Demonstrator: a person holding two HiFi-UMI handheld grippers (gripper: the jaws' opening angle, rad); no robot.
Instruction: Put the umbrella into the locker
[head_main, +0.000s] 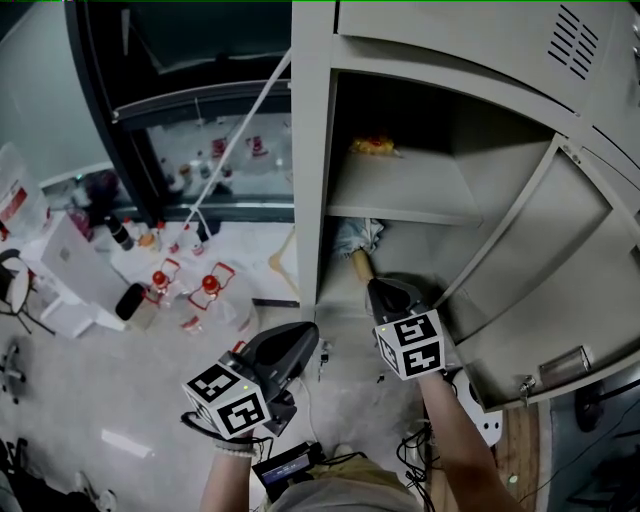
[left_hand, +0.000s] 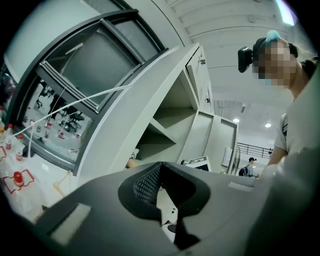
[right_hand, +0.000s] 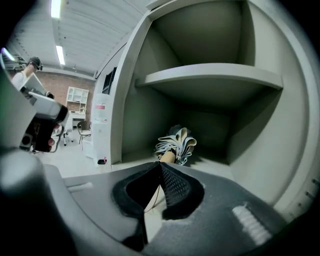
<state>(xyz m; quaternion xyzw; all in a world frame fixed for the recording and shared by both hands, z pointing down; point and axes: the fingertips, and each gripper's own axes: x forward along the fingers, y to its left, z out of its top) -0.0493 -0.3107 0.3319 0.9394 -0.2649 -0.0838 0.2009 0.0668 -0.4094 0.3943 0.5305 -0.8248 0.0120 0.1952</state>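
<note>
Grey metal locker open; folded umbrella lies inside, under its shelf, handle facing out. Right claw pressed together near handle, left claw closed, empty, outside locker. Prob. light, fabric floppy; stiff handle = best hold.

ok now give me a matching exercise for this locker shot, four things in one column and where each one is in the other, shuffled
Things
1. umbrella
2. yellow object
3. left claw
4. locker door

Places
A. swung open at the right
B. on top of the shelf
C. outside the locker, to its left
D. inside the locker, under the shelf

Pairs: 1-D, 2-B, 3-C, 4-A
</note>
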